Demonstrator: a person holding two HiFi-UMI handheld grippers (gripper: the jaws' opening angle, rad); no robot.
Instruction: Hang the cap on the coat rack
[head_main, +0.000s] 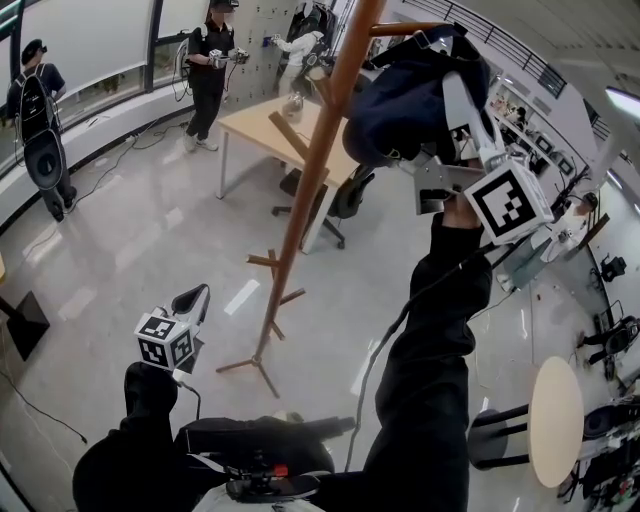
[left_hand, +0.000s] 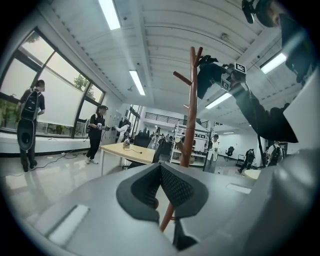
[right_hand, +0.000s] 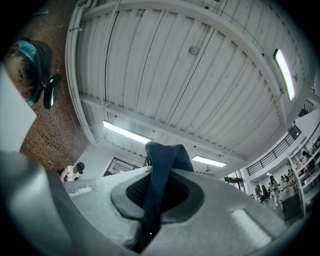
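Right gripper (right_hand: 157, 197) is raised at 1 o'clock, fingers pinching the cap (head_main: 400, 110) fabric against the coat rack (head_main: 318, 160) top, likely to hook a peg. Left gripper (head_main: 192, 300) waits low at 8 o'clock, fingers pressed together, empty.

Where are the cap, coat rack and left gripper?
cap (head_main: 392, 118): head view, dark crown beside the pole's top.
coat rack (head_main: 308, 190): head view, middle of the wooden pole.
left gripper (left_hand: 160, 169): left gripper view, where the jaw tips meet.
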